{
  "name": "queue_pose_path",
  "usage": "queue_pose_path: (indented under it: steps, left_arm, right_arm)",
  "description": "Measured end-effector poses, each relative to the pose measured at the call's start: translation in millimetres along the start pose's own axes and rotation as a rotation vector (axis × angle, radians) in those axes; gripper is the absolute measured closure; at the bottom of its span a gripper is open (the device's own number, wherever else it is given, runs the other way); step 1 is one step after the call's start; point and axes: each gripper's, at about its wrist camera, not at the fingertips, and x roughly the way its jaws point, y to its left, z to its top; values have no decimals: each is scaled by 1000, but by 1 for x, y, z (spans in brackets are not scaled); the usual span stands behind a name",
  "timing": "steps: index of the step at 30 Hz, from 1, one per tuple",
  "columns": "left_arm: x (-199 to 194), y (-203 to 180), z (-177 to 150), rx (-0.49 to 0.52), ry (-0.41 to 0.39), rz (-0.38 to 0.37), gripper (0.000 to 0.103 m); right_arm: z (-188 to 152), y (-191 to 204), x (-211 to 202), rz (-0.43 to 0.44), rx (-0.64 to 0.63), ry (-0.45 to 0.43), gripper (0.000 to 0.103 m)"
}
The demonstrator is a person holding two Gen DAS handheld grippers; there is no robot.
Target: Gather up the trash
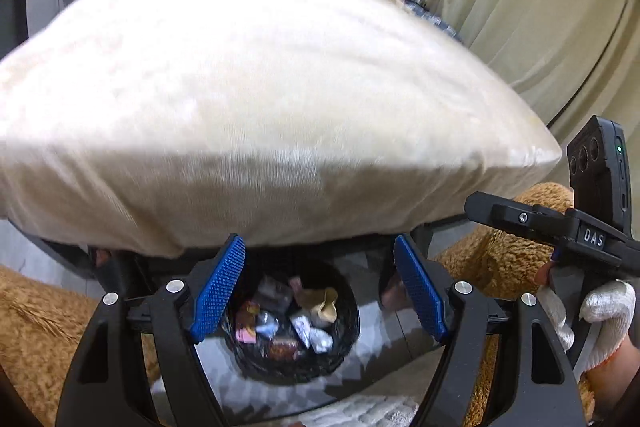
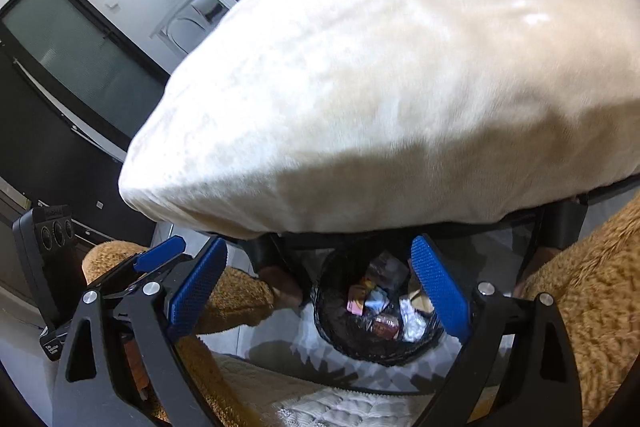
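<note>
A round bin with a black liner sits on the floor below, holding several crumpled wrappers. My left gripper is open and empty above the bin. The bin also shows in the right wrist view, with wrappers inside. My right gripper is open and empty, its right pad over the bin's rim. The right gripper body shows at the right of the left wrist view, held by a white-gloved hand. The left gripper's pad shows at the lower left of the right wrist view.
A large cream cushion fills the upper view, resting on a dark frame just beyond the bin. A brown fluffy rug lies on both sides. A curtain hangs at right. A dark screen stands at left.
</note>
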Motion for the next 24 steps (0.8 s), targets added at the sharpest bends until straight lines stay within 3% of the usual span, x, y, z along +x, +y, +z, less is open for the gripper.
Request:
queue_pose_path:
  steps: [5, 14, 15, 18, 24]
  left_arm:
    - [-25, -11, 2, 70, -115, 17, 28]
    - [-53, -26, -11, 138, -227, 15, 24]
    - [-56, -27, -13, 138, -240, 14, 23]
    - [-67, -25, -16, 126, -278, 21, 7]
    - [-76, -23, -19, 110, -322, 41, 7]
  right_arm:
    - [-1, 17, -33, -47, -127, -156, 10]
    - [-27, 46, -62, -144, -333, -344, 8]
    - [-29, 47, -65, -149, -341, -357, 8]
    - [-33, 47, -70, -155, -347, -386, 8]
    - [-35, 48, -77, -164, -358, -411, 5]
